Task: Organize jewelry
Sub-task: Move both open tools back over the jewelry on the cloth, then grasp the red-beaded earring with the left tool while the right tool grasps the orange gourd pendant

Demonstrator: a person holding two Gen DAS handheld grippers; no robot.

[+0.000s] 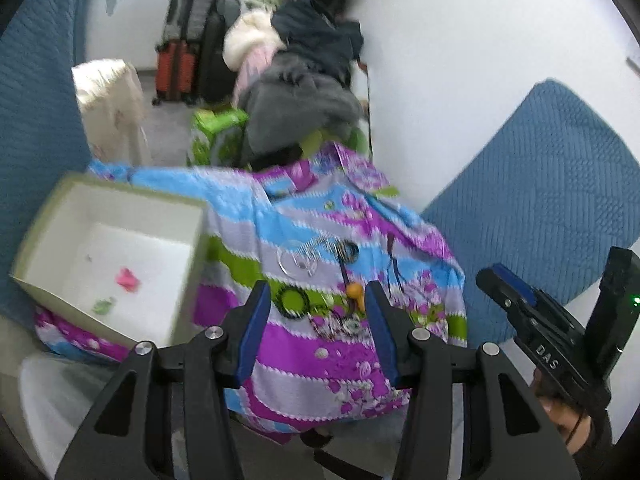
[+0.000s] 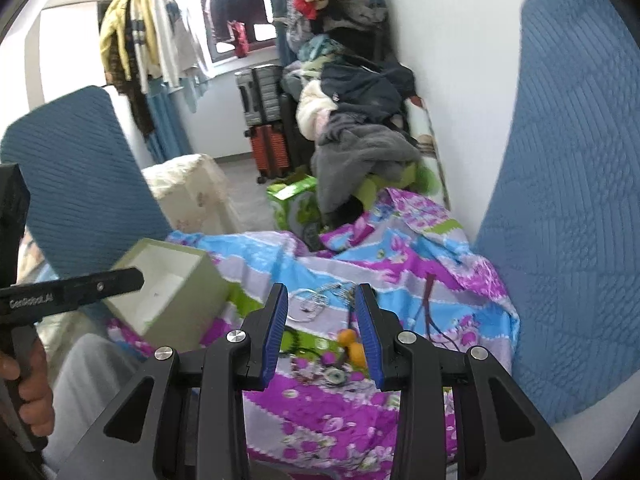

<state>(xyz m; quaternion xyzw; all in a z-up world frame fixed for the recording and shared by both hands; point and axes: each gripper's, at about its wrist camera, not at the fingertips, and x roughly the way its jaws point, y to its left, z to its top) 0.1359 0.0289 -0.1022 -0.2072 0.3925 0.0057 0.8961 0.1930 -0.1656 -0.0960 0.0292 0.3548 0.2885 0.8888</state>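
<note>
Jewelry lies spread on a striped purple, blue and green cloth (image 1: pixel 304 364): a clear bangle (image 1: pixel 298 262), a black ring (image 1: pixel 349 251), a black-rimmed green ring (image 1: pixel 294 301), orange beads (image 1: pixel 356 295), a dark cord (image 1: pixel 394 266) and a small tangle (image 1: pixel 340 326). My left gripper (image 1: pixel 316 292) hovers open above them, nothing between its pads. An open green box (image 1: pixel 48 224) at the left holds a pink piece (image 1: pixel 128 279) and a green piece (image 1: pixel 104 305). My right gripper (image 2: pixel 322 292) is open over the clear bangle (image 2: pixel 308 304) and orange beads (image 2: pixel 352 346); the box (image 2: pixel 188 300) is to its left.
Blue quilted cushions (image 1: pixel 540 184) (image 2: pixel 72 168) flank the cloth against a white wall (image 1: pixel 440 60). A heap of clothes (image 1: pixel 304 92), suitcases (image 1: pixel 188 40) and a green bag (image 1: pixel 216 132) stand behind. A hand (image 2: pixel 28 384) holds the left gripper.
</note>
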